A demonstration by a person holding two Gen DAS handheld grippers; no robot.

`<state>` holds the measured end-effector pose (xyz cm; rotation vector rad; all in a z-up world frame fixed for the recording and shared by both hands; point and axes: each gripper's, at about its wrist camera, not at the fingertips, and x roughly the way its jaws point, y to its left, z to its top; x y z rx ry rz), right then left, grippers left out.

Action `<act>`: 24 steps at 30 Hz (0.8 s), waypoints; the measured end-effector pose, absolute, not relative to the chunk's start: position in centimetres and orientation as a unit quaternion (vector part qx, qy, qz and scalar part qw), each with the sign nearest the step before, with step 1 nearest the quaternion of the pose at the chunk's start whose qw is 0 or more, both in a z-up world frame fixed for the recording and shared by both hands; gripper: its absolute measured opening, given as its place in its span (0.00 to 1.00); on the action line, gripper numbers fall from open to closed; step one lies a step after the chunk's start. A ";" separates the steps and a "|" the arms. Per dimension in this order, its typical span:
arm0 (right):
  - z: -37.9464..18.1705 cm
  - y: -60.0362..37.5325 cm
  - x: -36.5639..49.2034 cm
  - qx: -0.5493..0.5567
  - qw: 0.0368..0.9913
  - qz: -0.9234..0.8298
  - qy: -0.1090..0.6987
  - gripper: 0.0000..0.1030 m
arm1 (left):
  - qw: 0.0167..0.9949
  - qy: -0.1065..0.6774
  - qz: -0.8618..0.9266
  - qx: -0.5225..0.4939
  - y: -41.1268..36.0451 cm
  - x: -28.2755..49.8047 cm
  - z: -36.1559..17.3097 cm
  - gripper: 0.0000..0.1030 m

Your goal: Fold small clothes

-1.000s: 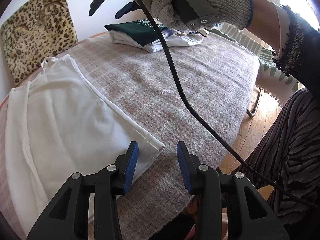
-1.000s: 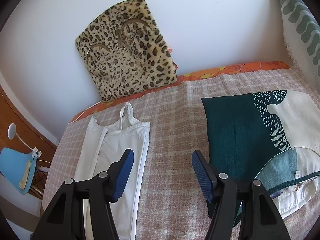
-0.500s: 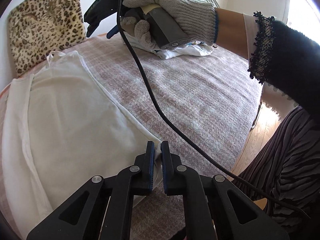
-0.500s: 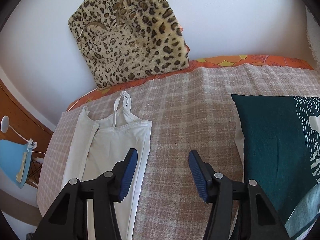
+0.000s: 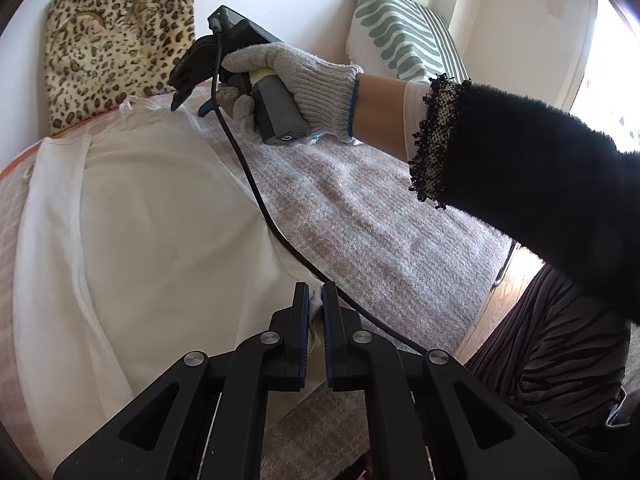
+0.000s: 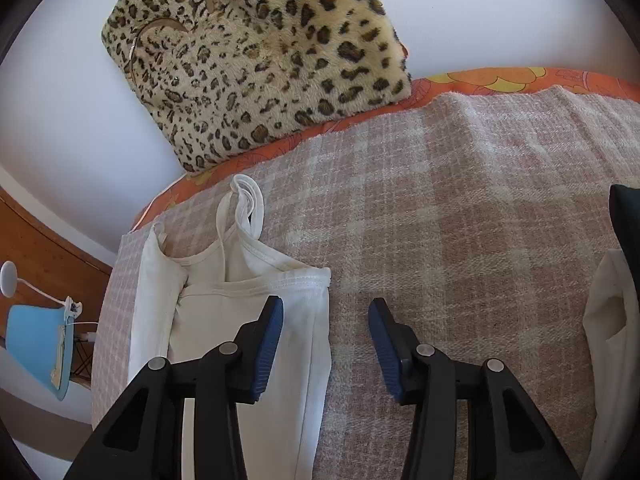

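Lengthwise, the white top (image 5: 152,232) lies on the checked blanket (image 5: 360,220) of the bed, its long axis running from the hem corner close under the left tool (image 5: 316,304) up to the straps (image 6: 240,208) at the far end, near the leopard cushion (image 6: 256,56). That axis is the thing the next move hangs on: each tool stands at one end of the same right-hand edge. The left tool is clamped on the near hem corner, a bit of white cloth showing between its closed pads. In the right wrist view the right tool (image 6: 326,340) is over the strap end; the folded edge (image 6: 320,320) and the stitched top corner (image 6: 320,276) lie just inside its left finger (image 6: 268,340), bare blanket under the rest of the gap. Its jaws are closing, and the pads do not yet press on cloth, so I judge the corner not yet gripped. In the left wrist view the gloved hand (image 5: 296,92) carries that tool down at the far end, its cable (image 5: 256,200) trailing along the top's edge. The right hand is plainly nearer the straps, the left nearer the hem. With both corners held, the likely fold would bring one end over the other along this axis, or swing the edge across. No container is in view; a dark green garment (image 6: 626,224) and a pale one (image 6: 608,320) lie at the right of the blanket, well apart from the top
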<state>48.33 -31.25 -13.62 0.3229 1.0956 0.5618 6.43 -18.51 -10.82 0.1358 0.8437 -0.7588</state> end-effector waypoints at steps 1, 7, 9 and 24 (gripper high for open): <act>-13.7 -31.1 48.5 0.157 0.801 0.266 0.512 0.40 | 0.840 0.400 -0.360 0.063 -18.4 6.5 -10.8 0.05; -14.1 -30.4 49.0 0.188 0.783 0.278 0.524 0.09 | 0.842 0.402 -0.357 0.048 -17.5 6.7 -10.6 0.05; -13.6 -30.3 48.8 0.188 0.787 0.274 0.519 0.05 | 0.845 0.401 -0.352 0.041 -16.9 6.5 -10.5 0.05; -8.6 -25.2 46.4 0.128 0.821 0.276 0.483 0.02 | 0.869 0.390 -0.304 0.009 -11.4 5.0 -10.1 0.05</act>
